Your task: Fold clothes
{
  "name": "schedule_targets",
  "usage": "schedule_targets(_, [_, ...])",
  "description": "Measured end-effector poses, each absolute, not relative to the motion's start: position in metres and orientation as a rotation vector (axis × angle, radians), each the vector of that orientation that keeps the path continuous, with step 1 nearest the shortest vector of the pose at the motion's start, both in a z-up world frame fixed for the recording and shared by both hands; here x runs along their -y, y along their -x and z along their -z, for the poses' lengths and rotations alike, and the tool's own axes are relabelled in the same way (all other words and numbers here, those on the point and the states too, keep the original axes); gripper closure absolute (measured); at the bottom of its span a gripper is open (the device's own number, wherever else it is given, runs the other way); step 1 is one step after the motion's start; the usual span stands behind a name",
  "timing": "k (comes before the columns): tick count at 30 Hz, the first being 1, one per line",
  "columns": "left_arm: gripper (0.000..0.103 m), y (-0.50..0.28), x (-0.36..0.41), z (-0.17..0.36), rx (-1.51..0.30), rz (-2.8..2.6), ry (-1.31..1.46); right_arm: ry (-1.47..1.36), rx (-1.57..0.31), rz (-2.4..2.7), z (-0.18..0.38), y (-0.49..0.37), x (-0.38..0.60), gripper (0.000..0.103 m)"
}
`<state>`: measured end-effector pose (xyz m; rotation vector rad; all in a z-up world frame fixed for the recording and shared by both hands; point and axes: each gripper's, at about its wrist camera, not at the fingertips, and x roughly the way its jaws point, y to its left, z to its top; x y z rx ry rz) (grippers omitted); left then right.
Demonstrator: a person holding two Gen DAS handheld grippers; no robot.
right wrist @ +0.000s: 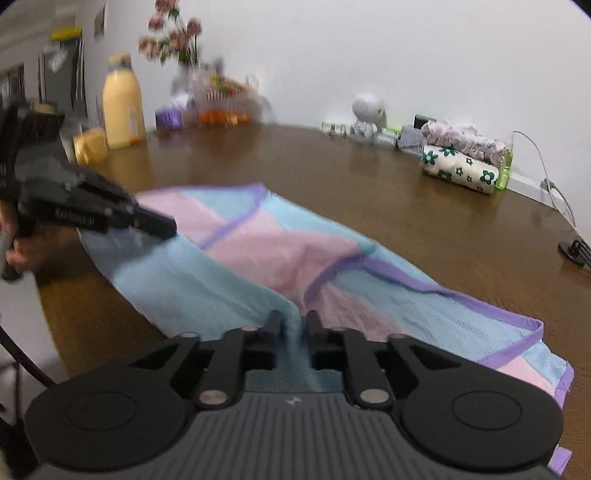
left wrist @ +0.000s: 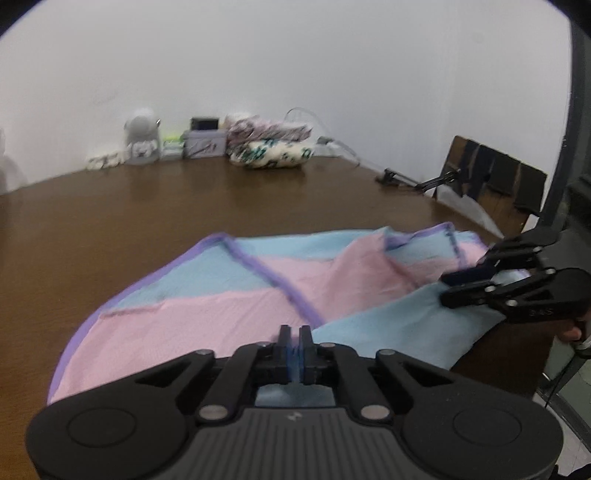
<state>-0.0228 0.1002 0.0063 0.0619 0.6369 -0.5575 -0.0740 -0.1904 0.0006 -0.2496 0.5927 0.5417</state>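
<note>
A pink and light-blue garment (left wrist: 207, 314) with purple trim lies partly spread on the brown wooden table (left wrist: 147, 214), its near edge lifted. My left gripper (left wrist: 294, 330) is shut on a light-blue fold at the near edge. In the left wrist view my right gripper (left wrist: 445, 288) is at the right, pinching the same blue edge over the table's corner. In the right wrist view my right gripper (right wrist: 293, 319) is shut on blue fabric of the garment (right wrist: 280, 251). My left gripper (right wrist: 170, 227) holds the cloth at the left, with a hand behind it.
Folded floral clothes (right wrist: 461, 166) are stacked at the table's far edge, beside a white figurine (right wrist: 365, 112) and small boxes. A yellow bottle (right wrist: 122, 107) and flowers (right wrist: 173, 33) stand at the far left. A black clamp arm (left wrist: 417, 182) and a cardboard box (left wrist: 495, 177) are at the right.
</note>
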Motion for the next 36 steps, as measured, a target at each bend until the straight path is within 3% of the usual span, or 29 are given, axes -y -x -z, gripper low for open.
schedule_targets(6, [0.076,0.052,-0.157,-0.029,-0.610,0.521,-0.035,0.309,-0.493,-0.548,-0.013,0.100,0.186,0.072])
schedule_targets(14, [0.076,0.085,-0.183,-0.011,-0.666,0.435,-0.145,0.314,-0.550,-0.592,0.004,0.101,0.178,0.071])
schedule_targets(16, [0.074,0.086,-0.183,-0.012,-0.667,0.434,-0.165,0.285,-0.572,-0.608,0.003,0.095,0.181,0.064])
schedule_targets(18, [0.063,0.085,-0.185,-0.015,-0.658,0.423,-0.211,0.311,-0.584,-0.599,0.003,0.091,0.183,0.057])
schedule_targets(21, [0.057,0.069,-0.188,-0.033,-0.592,0.398,-0.249,0.307,-0.533,-0.602,-0.014,0.092,0.196,0.056])
schedule_targets(22, [0.053,0.060,-0.188,-0.042,-0.572,0.405,-0.237,0.282,-0.521,-0.594,-0.022,0.086,0.204,0.051])
schedule_targets(25, [0.028,0.016,-0.172,-0.063,-0.532,0.512,-0.201,0.244,-0.518,-0.536,-0.039,0.055,0.221,0.044])
schedule_targets(30, [0.028,-0.076,-0.113,-0.065,-0.650,0.648,-0.188,0.168,-0.623,-0.492,-0.044,-0.022,0.225,0.044])
schedule_targets(36, [0.034,-0.133,-0.072,-0.036,-0.773,0.707,-0.300,0.296,-0.750,-0.517,-0.020,-0.064,0.200,0.056])
